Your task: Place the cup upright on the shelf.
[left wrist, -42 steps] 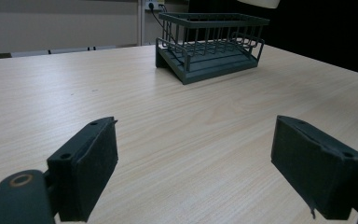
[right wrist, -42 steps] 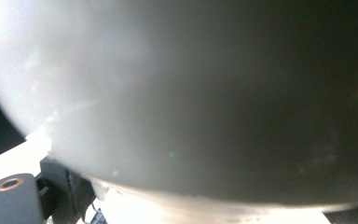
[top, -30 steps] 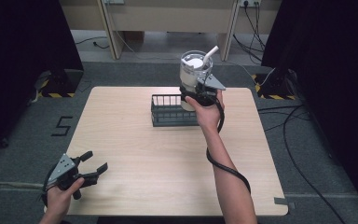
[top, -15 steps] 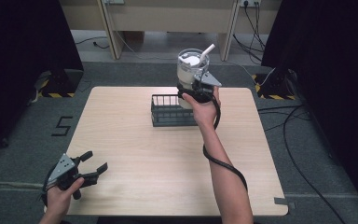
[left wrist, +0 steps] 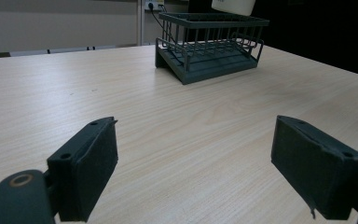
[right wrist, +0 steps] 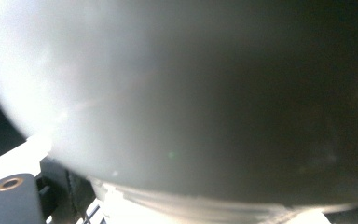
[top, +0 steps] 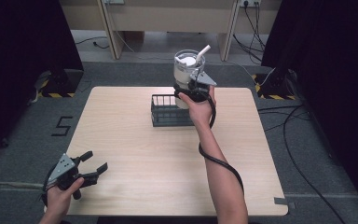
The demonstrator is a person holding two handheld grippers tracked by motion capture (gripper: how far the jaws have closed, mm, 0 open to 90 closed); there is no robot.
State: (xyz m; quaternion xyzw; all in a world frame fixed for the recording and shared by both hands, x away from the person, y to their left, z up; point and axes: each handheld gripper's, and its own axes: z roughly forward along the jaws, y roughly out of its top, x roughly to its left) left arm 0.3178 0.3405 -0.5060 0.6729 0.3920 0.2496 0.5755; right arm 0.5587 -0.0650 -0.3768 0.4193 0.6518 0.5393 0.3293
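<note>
A white cup (top: 185, 71) with a clear rim and a white stick poking out of it hangs above the right end of a dark wire basket (top: 164, 115). My right gripper (top: 190, 91) is shut on the cup's lower part. In the right gripper view the cup's pale wall (right wrist: 177, 93) sits right up against the camera. My left gripper (top: 98, 160) rests open near the table's front left corner, holding nothing. The left gripper view shows its gripper (left wrist: 193, 172) with jaws wide apart, the basket (left wrist: 209, 46) far ahead and the cup's base (left wrist: 233, 5) above it.
The basket stands on a light wooden table (top: 121, 140), toward its far middle. Grey floor surrounds the table, with cables (top: 298, 116) to the right and dark curtains on both sides. A cable from the right gripper loops along the person's forearm (top: 219, 163).
The right gripper has carried the cup slightly up and to the left over the basket. The left gripper has stayed where it was, still open.
</note>
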